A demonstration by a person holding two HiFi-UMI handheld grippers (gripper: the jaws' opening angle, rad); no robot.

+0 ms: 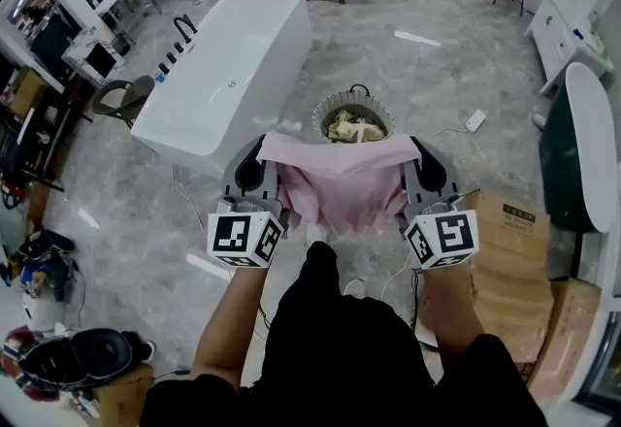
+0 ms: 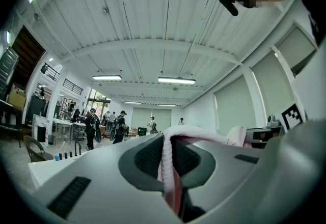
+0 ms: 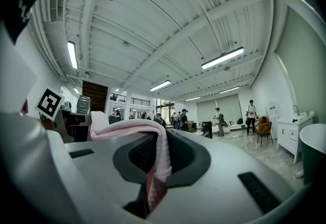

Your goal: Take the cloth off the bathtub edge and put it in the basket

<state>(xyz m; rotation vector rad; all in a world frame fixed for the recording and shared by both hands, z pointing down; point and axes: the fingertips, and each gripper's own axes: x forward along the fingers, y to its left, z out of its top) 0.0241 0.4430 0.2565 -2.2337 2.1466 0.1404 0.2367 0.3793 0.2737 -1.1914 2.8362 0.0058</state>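
1. The left gripper and right gripper each pinch a top corner of the cloth to keep it spread
2. It hangs off the tub, near the basket, likely ready to drop in

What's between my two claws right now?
The pink cloth, pinched at each end by the left claw and right claw and spanning the gap, in the head view.

Left gripper, right gripper clamped (level).
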